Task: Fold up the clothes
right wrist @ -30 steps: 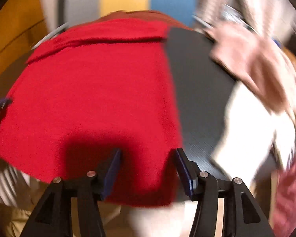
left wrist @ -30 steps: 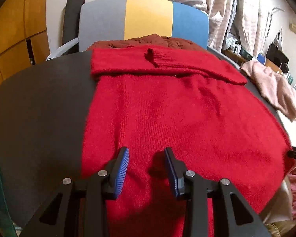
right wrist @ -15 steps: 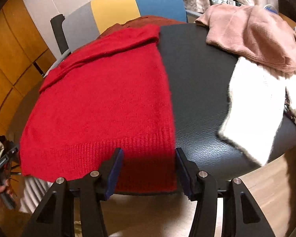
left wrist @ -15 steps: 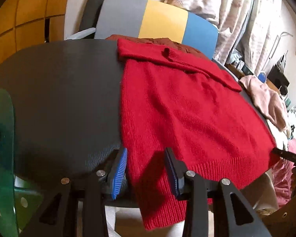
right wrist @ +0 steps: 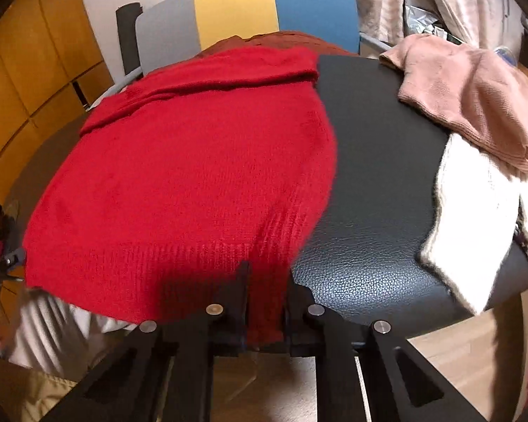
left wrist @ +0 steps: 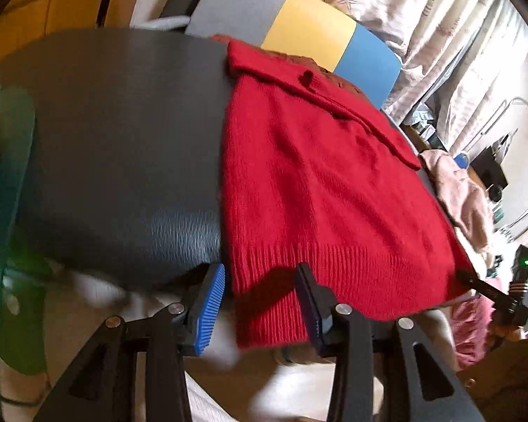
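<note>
A red knit sweater (left wrist: 320,190) lies flat on a black leather table (left wrist: 123,161), its ribbed hem hanging over the near edge and its sleeves folded across the top. My left gripper (left wrist: 260,302) is open, its blue-padded fingers on either side of the hem's left corner. In the right wrist view the sweater (right wrist: 193,176) fills the left half of the table (right wrist: 376,211). My right gripper (right wrist: 265,295) is shut on the hem's right corner. The right gripper also shows in the left wrist view (left wrist: 475,281).
A pink sweater (right wrist: 468,98) and a white knit garment (right wrist: 475,218) lie on the table's right side. A grey, yellow and blue chair back (right wrist: 250,10) stands behind the table. Curtains (left wrist: 440,35) hang at the back right. A green object (left wrist: 7,211) is at the left.
Both grippers drew back to the sweater's near hem. The right gripper has closed on the hem's right corner. The left gripper stays open at the left corner.
</note>
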